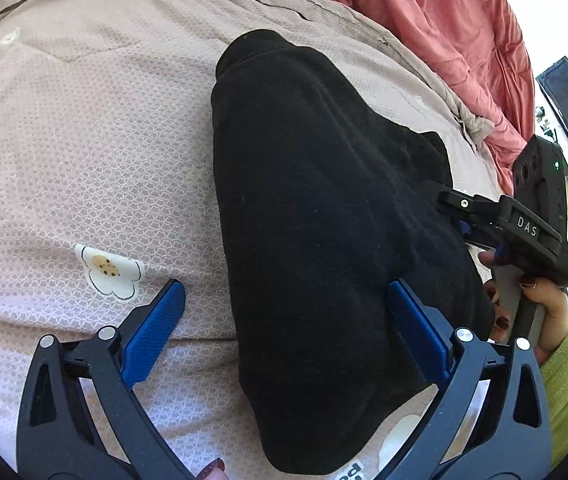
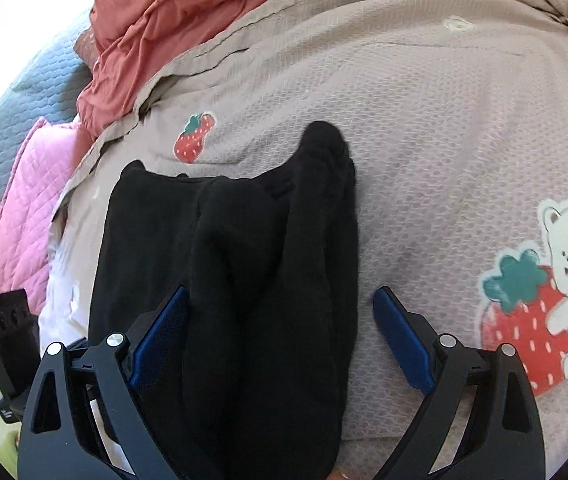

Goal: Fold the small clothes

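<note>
A small black fleece garment [image 1: 324, 220] lies partly folded on a beige patterned bedspread [image 1: 83, 140]. My left gripper [image 1: 284, 320] is open, its jaws wide apart over the garment's near left edge, holding nothing. The right gripper [image 1: 460, 216] shows at the garment's right edge in the left wrist view. In the right wrist view the garment [image 2: 243, 260] lies in bunched folds between the open jaws of my right gripper [image 2: 279, 328]. Its left finger [image 2: 159, 336] rests on the fabric; its right finger [image 2: 404, 340] is over the bedspread.
A salmon-red duvet [image 1: 444, 20] is heaped at the far edge of the bedspread. A pink quilted pillow [image 2: 31, 200] and a blue-grey quilt [image 2: 11, 100] lie to the left in the right wrist view. A strawberry-and-bear print [image 2: 544, 280] is on the bedspread.
</note>
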`<act>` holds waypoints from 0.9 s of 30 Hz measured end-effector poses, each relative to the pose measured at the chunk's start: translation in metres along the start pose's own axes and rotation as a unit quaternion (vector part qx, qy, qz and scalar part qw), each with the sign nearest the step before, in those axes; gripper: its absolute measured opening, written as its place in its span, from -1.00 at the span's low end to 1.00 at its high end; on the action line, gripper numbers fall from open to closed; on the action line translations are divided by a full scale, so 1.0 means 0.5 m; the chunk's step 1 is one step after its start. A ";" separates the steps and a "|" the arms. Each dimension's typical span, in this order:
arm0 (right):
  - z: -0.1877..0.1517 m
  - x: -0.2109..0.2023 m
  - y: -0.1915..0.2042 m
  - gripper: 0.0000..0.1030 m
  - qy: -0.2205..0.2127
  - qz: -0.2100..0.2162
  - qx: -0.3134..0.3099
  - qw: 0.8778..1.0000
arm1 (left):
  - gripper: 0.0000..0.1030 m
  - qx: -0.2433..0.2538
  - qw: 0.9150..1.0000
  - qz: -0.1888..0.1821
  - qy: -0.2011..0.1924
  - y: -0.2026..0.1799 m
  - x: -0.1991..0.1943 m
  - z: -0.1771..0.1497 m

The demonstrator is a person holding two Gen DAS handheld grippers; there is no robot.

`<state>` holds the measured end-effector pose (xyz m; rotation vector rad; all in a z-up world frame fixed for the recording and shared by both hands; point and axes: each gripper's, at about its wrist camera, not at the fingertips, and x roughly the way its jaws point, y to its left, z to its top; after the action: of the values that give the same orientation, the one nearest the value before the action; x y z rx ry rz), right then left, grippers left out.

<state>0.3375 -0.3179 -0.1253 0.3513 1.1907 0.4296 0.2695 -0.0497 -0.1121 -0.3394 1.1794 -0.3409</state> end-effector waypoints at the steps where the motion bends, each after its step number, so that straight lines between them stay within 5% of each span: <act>1: 0.000 0.003 0.006 0.72 0.000 0.002 -0.009 1.000 | 0.84 0.006 1.000 0.002 -0.001 -0.002 0.000 0.000; 7: 0.010 0.044 0.027 0.64 0.009 -0.001 -0.033 0.999 | 0.84 0.008 1.000 0.004 -0.002 -0.006 0.008 0.002; 11: 0.011 0.043 0.041 0.22 0.010 0.009 -0.056 0.998 | 0.80 0.002 1.000 0.000 0.006 -0.004 0.013 0.003; 12: 0.009 0.039 0.045 0.15 0.009 0.006 -0.062 0.998 | 0.74 0.003 1.000 -0.002 0.008 -0.005 0.014 0.003; 14: 0.003 0.026 0.053 -0.01 0.004 0.003 -0.075 0.997 | 0.14 0.003 0.999 -0.038 0.008 -0.011 0.009 0.002; 18: -0.003 -0.007 0.077 -0.17 -0.012 0.004 -0.090 0.996 | 0.02 0.014 1.000 -0.025 0.006 -0.027 -0.004 -0.001; 27: -0.019 -0.091 0.122 -0.19 -0.058 0.025 -0.084 0.994 | -0.13 0.035 0.999 -0.032 -0.025 -0.069 -0.084 -0.008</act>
<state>0.3063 -0.2871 -0.0625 0.2573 1.0268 0.5423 0.2486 -0.0629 -0.0637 -0.3233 1.1064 -0.4252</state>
